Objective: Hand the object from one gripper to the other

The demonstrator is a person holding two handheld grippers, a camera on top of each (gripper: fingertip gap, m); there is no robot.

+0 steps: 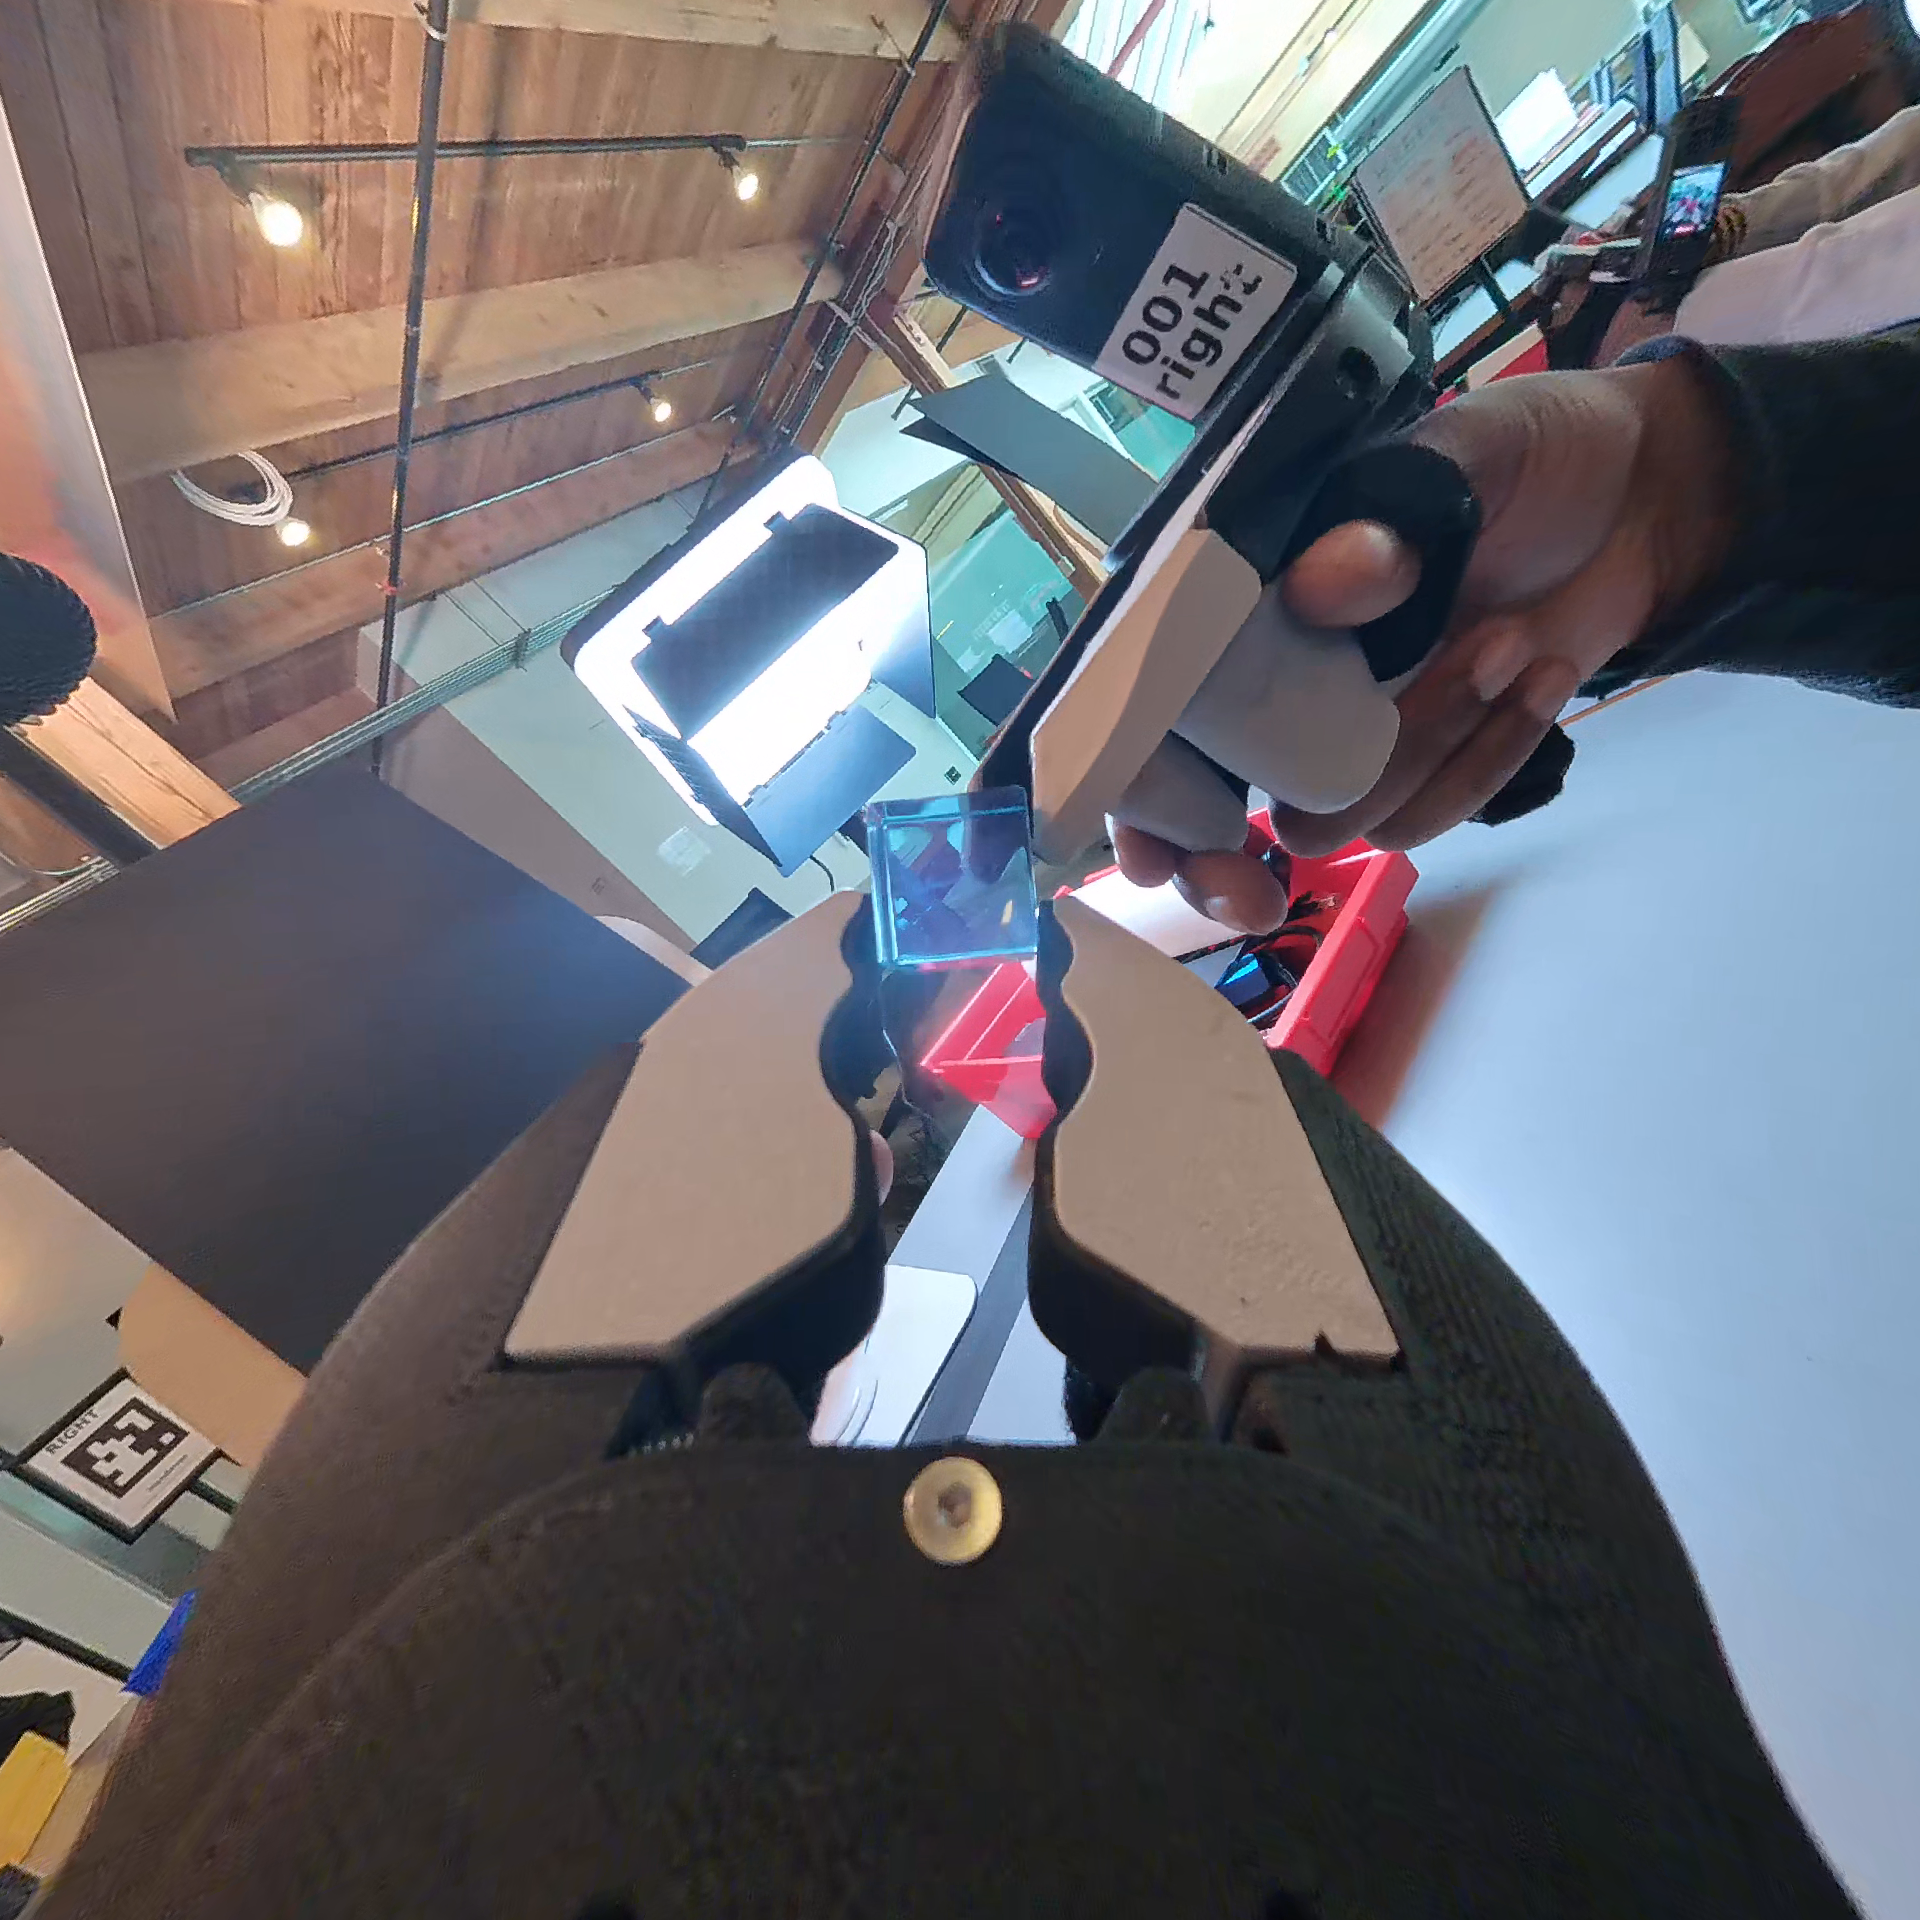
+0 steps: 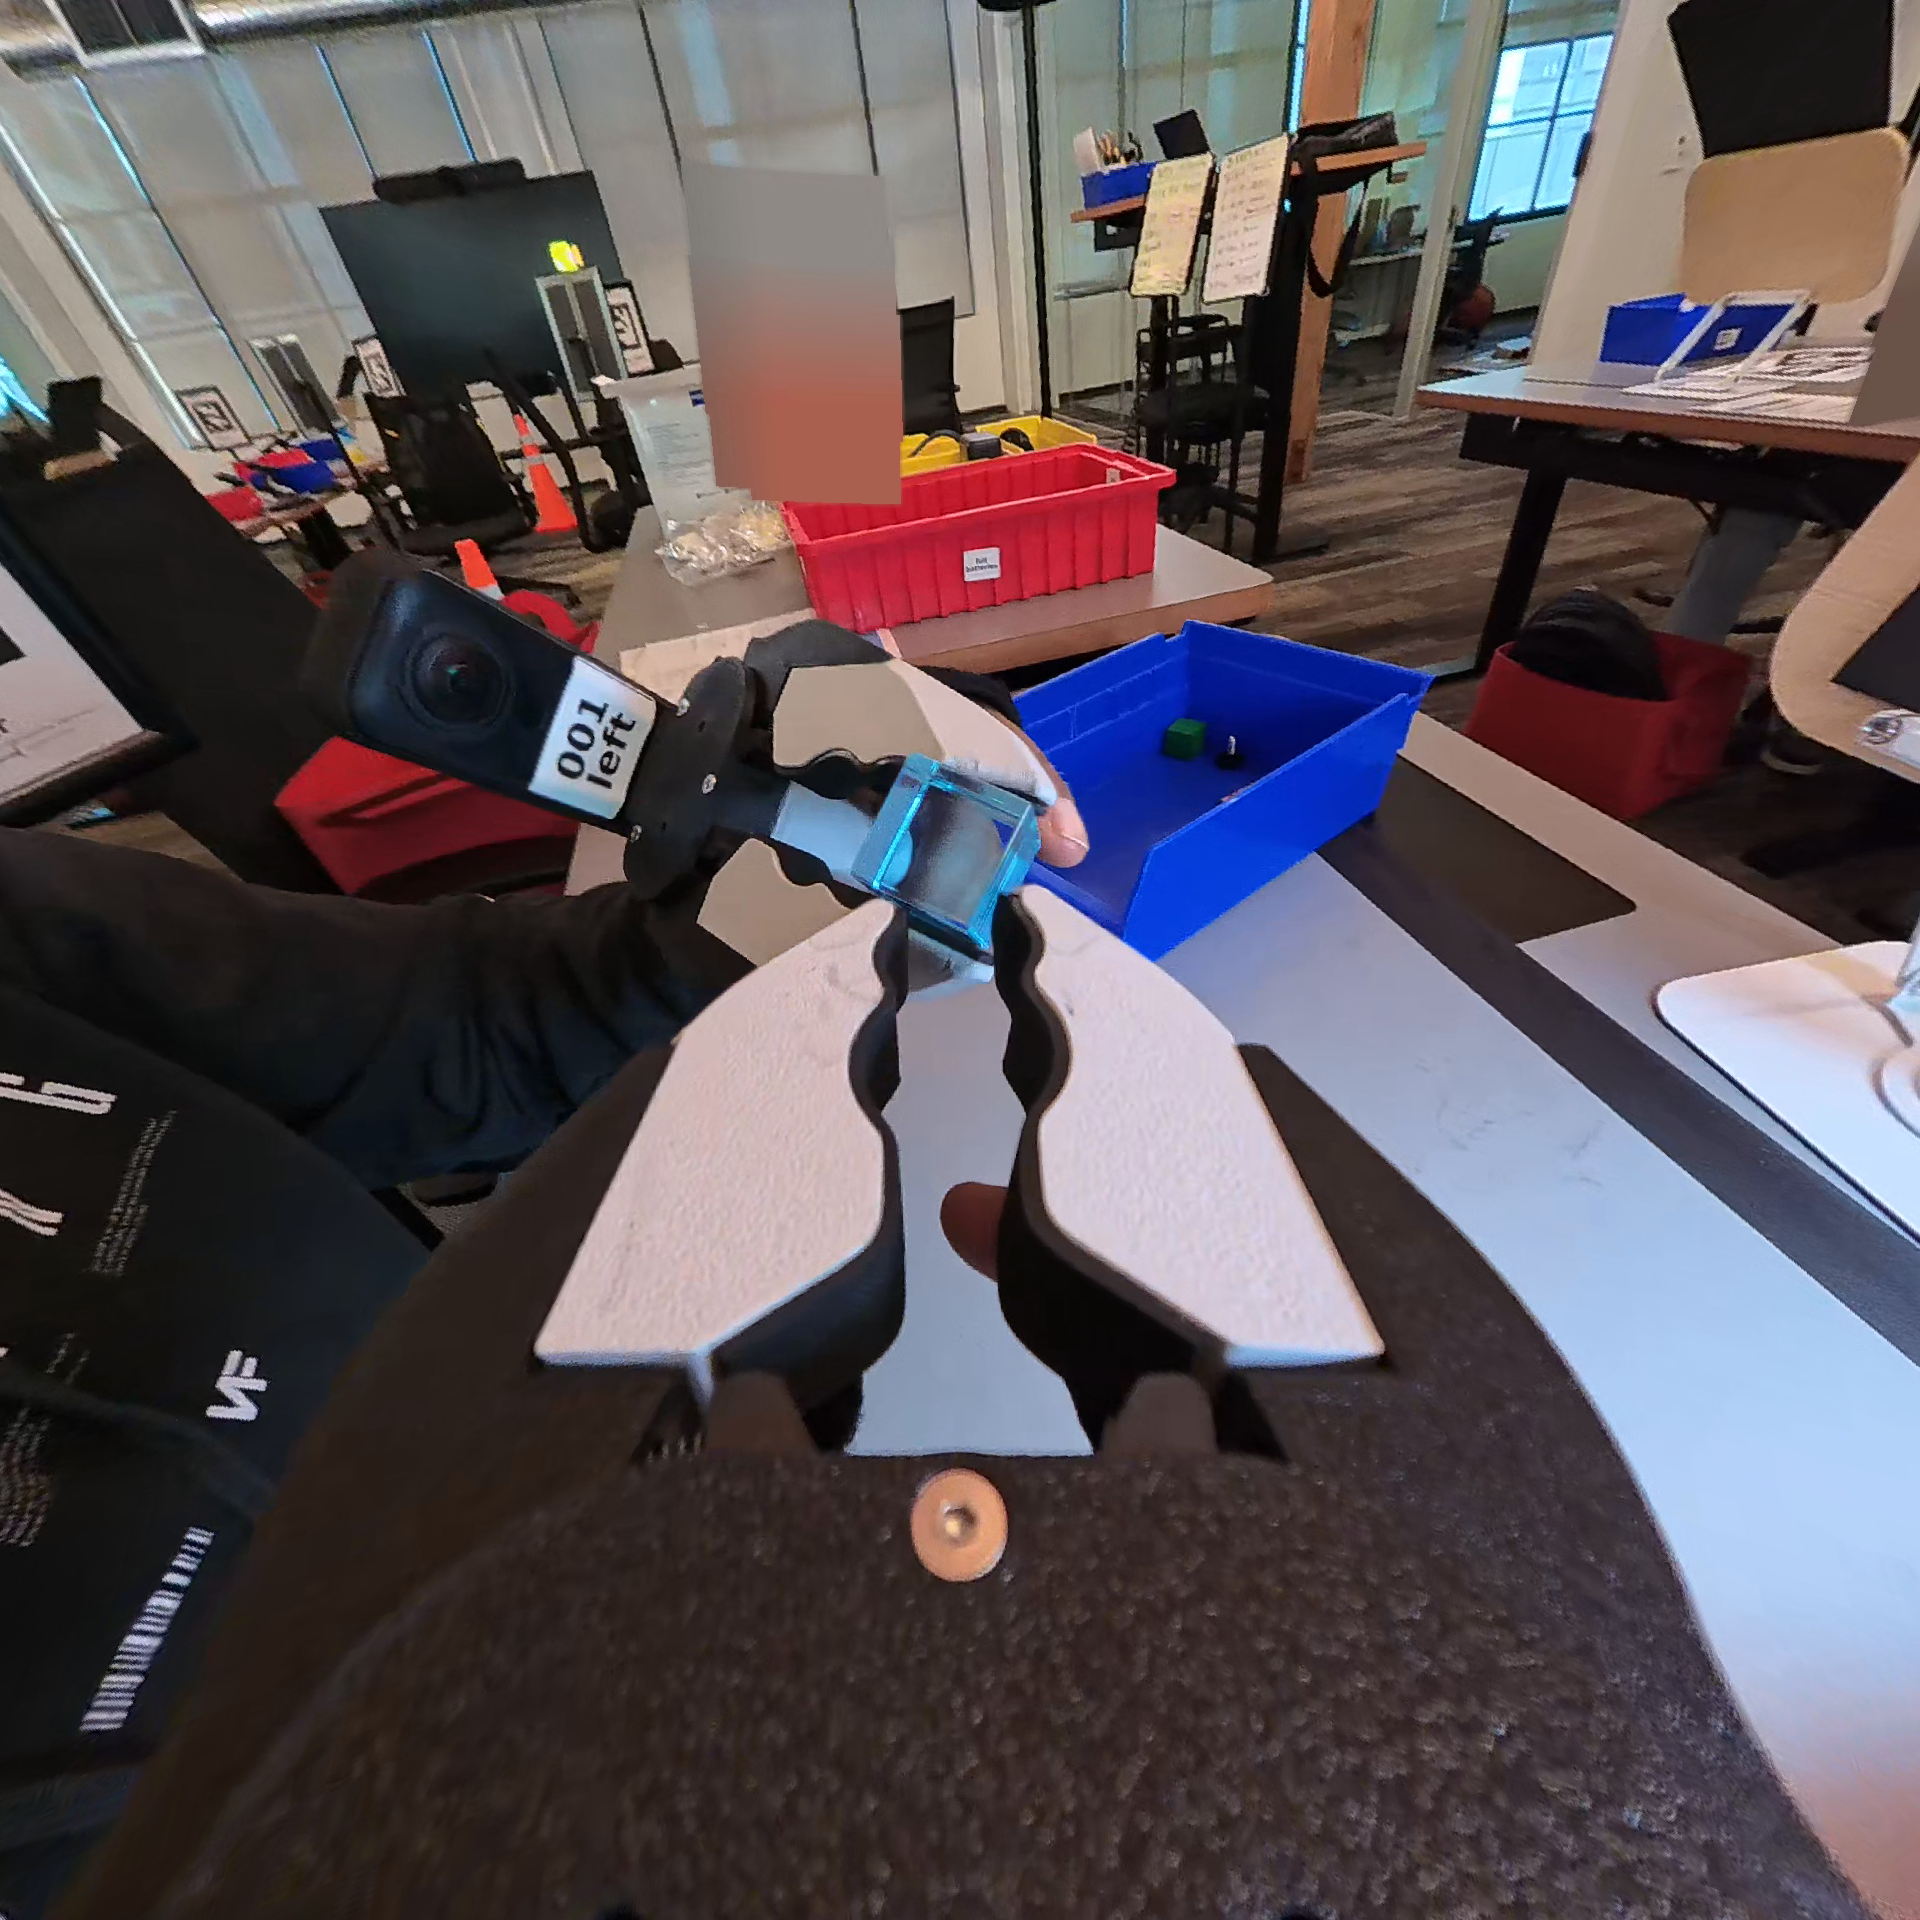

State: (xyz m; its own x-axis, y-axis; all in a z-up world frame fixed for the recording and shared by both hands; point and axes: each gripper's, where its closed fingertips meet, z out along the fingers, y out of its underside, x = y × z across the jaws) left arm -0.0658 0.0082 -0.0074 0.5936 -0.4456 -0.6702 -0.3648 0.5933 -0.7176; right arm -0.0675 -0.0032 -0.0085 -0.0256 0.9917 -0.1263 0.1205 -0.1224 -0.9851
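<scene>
Clear blue-tinted acrylic cube (image 1: 951, 881) pinched at left tool (image 1: 948, 935) tips. Right tool (image 2: 948, 914) tips flank same cube from opposite side; contact unclear, clamping indeterminate.

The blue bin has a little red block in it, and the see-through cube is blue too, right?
Not quite. The little block in the blue bin is green, not red; the right wrist view shows it. The see-through cube is blue.
</scene>
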